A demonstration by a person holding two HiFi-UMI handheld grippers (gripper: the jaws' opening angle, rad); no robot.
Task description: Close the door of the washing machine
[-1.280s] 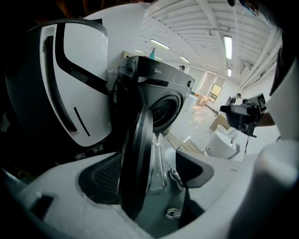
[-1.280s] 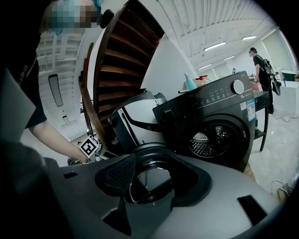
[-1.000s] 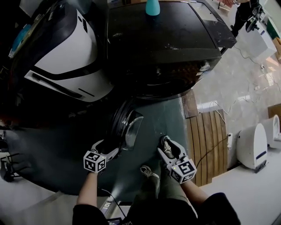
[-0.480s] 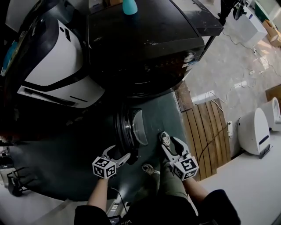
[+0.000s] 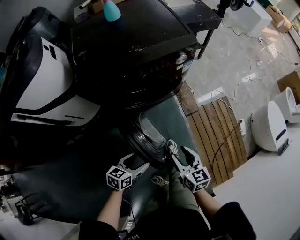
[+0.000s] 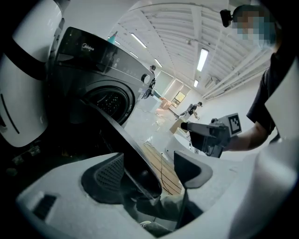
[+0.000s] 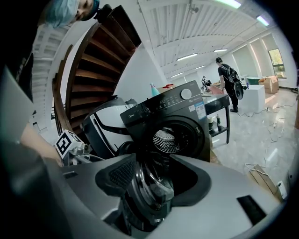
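The black front-loading washing machine (image 5: 140,51) stands ahead of me with its round glass door (image 5: 147,136) swung partly out. My left gripper (image 5: 137,163) is at the door's outer edge. In the left gripper view the door rim (image 6: 126,140) runs between the jaws of that gripper (image 6: 149,172); they are closing, with a wide gap still at the right pad. My right gripper (image 5: 180,157) is just right of the door, jaws wide. In the right gripper view the door's glass bowl (image 7: 149,191) sits between the jaws of that gripper (image 7: 154,179), with the drum (image 7: 166,140) beyond.
A white and black appliance (image 5: 47,79) stands left of the machine. A teal bottle (image 5: 111,10) sits on the machine's top. A wooden slatted platform (image 5: 218,136), floor cables and a white device (image 5: 269,126) lie to the right. A person (image 7: 226,77) stands far back.
The door has swung round toward the machine's front. My left gripper has moved right along with its edge. My right gripper has shifted a little, staying beside the door.
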